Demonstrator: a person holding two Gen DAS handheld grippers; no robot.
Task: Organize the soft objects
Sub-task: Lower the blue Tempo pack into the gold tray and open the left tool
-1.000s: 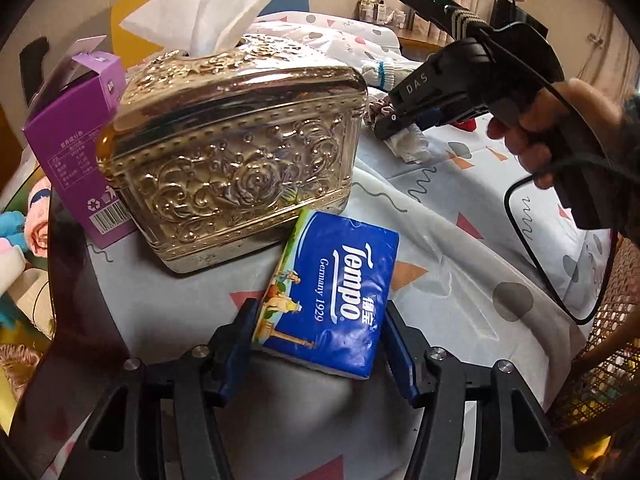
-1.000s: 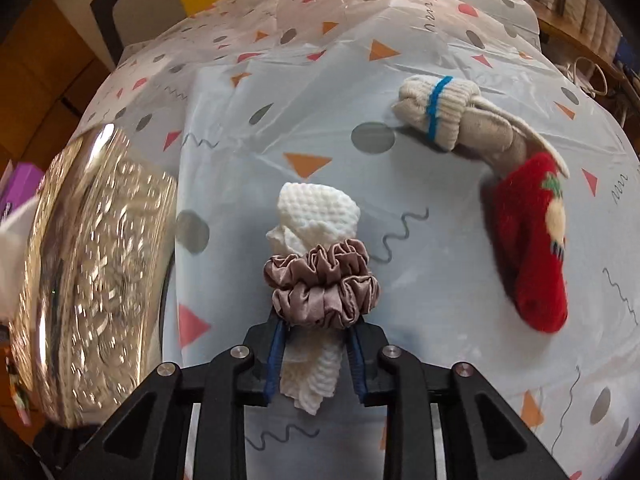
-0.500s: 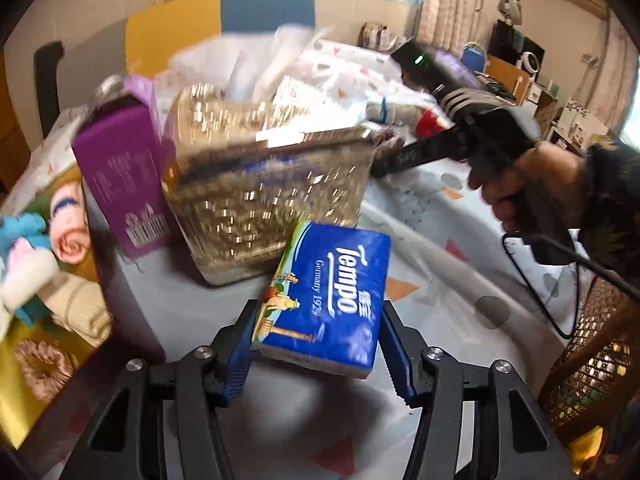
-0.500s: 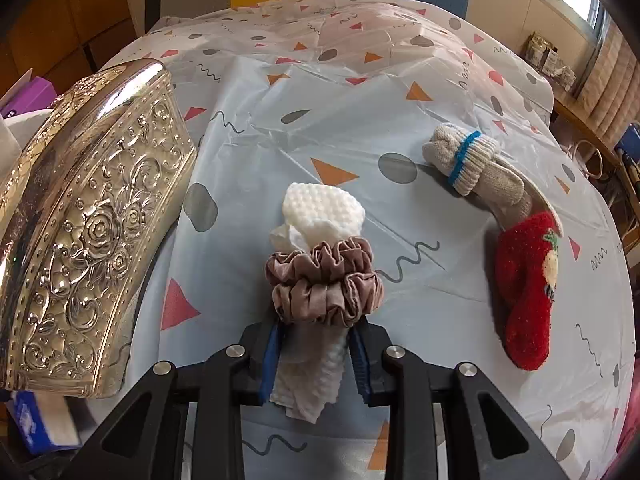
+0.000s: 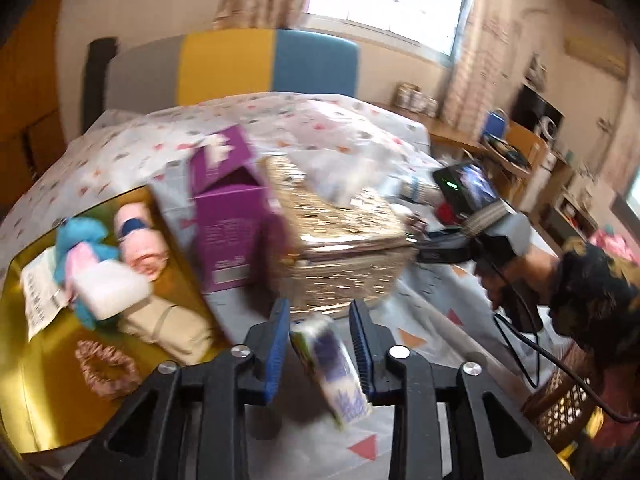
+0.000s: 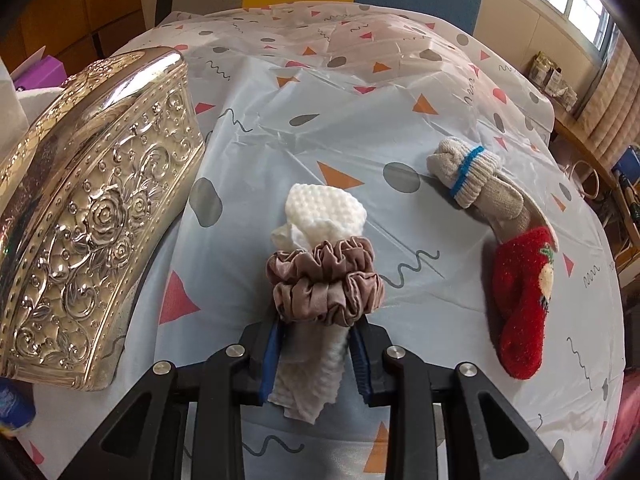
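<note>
Waffled white cloth (image 6: 316, 216) in ruched satin scrunchie (image 6: 325, 282), clamped by right gripper (image 6: 316, 354); left gripper (image 5: 320, 344) pinching glossy tissue pack (image 5: 332, 368).

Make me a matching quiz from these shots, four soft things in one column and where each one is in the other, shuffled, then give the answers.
1. white cloth
2. red sock
3. tissue pack
4. pink rolled towel

A. in the gold tray
B. between the left gripper fingers
C. loose on the tablecloth
D. banded by a scrunchie, in the right gripper

Pairs: 1-D, 2-C, 3-B, 4-A
</note>
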